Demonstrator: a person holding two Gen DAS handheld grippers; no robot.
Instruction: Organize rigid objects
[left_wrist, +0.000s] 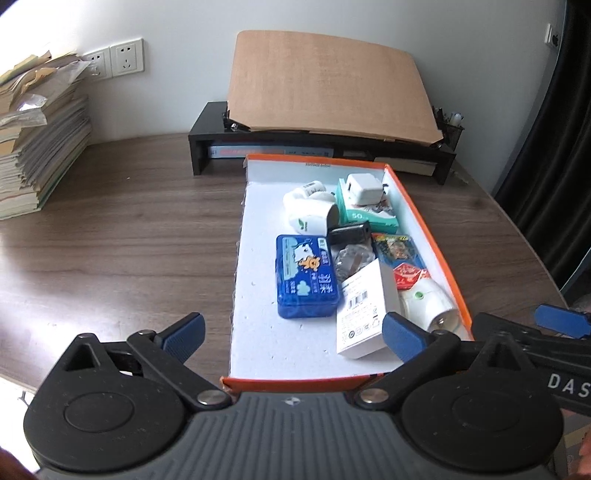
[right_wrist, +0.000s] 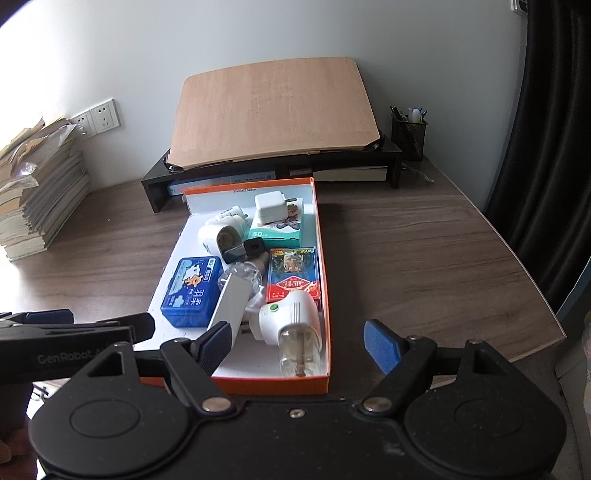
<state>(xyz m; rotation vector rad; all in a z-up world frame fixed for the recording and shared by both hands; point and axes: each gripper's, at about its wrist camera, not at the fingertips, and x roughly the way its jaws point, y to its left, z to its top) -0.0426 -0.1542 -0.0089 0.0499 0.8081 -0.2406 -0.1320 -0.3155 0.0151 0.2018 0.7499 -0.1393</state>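
Both tools hang over the near end of the shallow orange-walled cardboard box with a white lining (left_wrist: 432, 236), which sits on the dark wood-grain desk (left_wrist: 129, 236). The left gripper (left_wrist: 291, 332), black with blue finger pads, has its jaws spread wide and nothing between them. The right gripper (right_wrist: 301, 343) (same build) is released too, its fingers splayed apart and empty above the box's near rim.

Everything is packed toward the right side of that box. Near its middle lies a blue rectangular tin with a cartoon label (left_wrist: 306, 277). Leaning just beside the tin, toward the near end, is a white carton with printed barcodes (left_wrist: 364, 310). At the box's near right corner lies a white plug-in vaporiser with a green dot and a clear bottle (right_wrist: 291, 325), and just beyond it a red and blue pack of cards (right_wrist: 293, 277) rests against the right wall. A clear crinkled plastic item (left_wrist: 351, 258) sits between the tin and the cards. Further back lies a small black block (left_wrist: 349, 232), then a white cylindrical plug piece (left_wrist: 310, 210), and at the far right a teal and white carton (left_wrist: 365, 212) with a white square charger (left_wrist: 364, 188) resting on top.

Behind the box stands a black shelf riser (left_wrist: 207, 136) carrying a tilted tan board (left_wrist: 325, 81). Well left of the box, a stack of papers (left_wrist: 37, 147).
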